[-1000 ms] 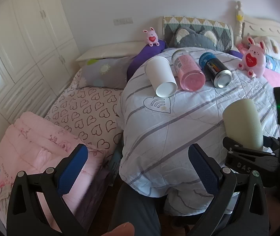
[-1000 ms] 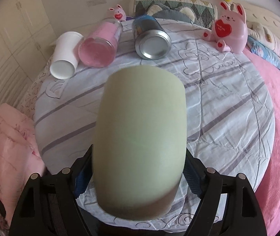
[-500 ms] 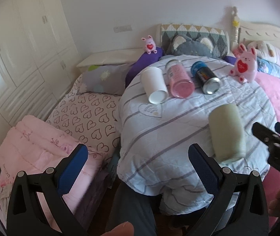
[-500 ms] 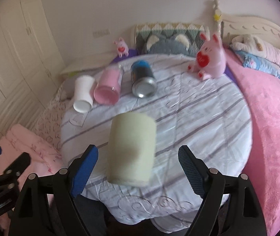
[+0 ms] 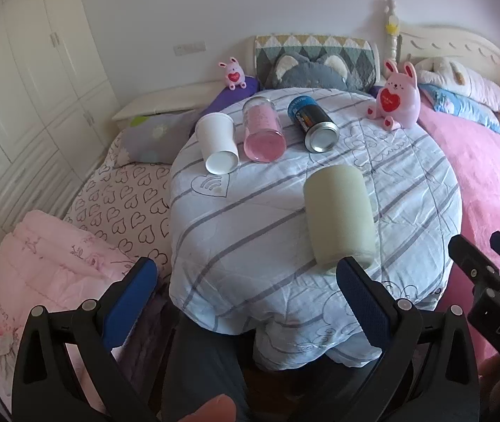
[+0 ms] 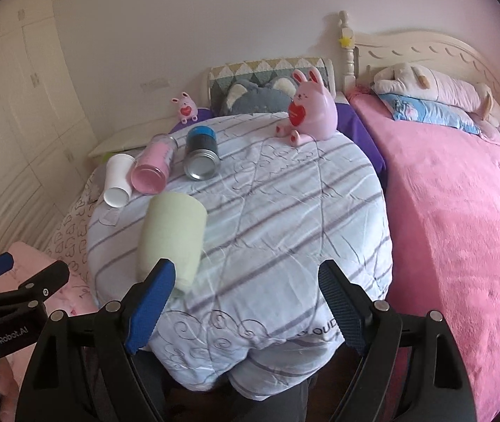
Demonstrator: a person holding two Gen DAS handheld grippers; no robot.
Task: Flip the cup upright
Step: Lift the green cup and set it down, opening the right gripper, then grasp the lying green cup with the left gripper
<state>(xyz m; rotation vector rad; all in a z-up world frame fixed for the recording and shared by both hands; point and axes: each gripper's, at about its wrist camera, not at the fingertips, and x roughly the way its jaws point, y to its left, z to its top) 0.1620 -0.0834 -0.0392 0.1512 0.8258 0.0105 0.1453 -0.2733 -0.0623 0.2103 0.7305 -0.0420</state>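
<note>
A pale green cup (image 5: 337,216) stands mouth-down near the front of a round table under a striped quilt (image 5: 250,239); it also shows in the right wrist view (image 6: 172,235). A white paper cup (image 5: 216,147), a pink jar (image 5: 263,130) and a dark metal can (image 5: 315,125) lie on their sides at the back. My left gripper (image 5: 246,302) is open and empty, in front of the table. My right gripper (image 6: 246,306) is open and empty, back from the green cup.
A pink rabbit toy (image 5: 395,95) sits at the table's back right. A pink bed (image 6: 460,211) lies to the right. A heart-print mattress (image 5: 123,197) and pink bedding (image 5: 46,256) lie to the left, white wardrobes (image 5: 21,88) beyond.
My right gripper let go of the green cup and drew back from the table. The cup now stands mouth-down on the quilt. My left gripper also pulled back.
</note>
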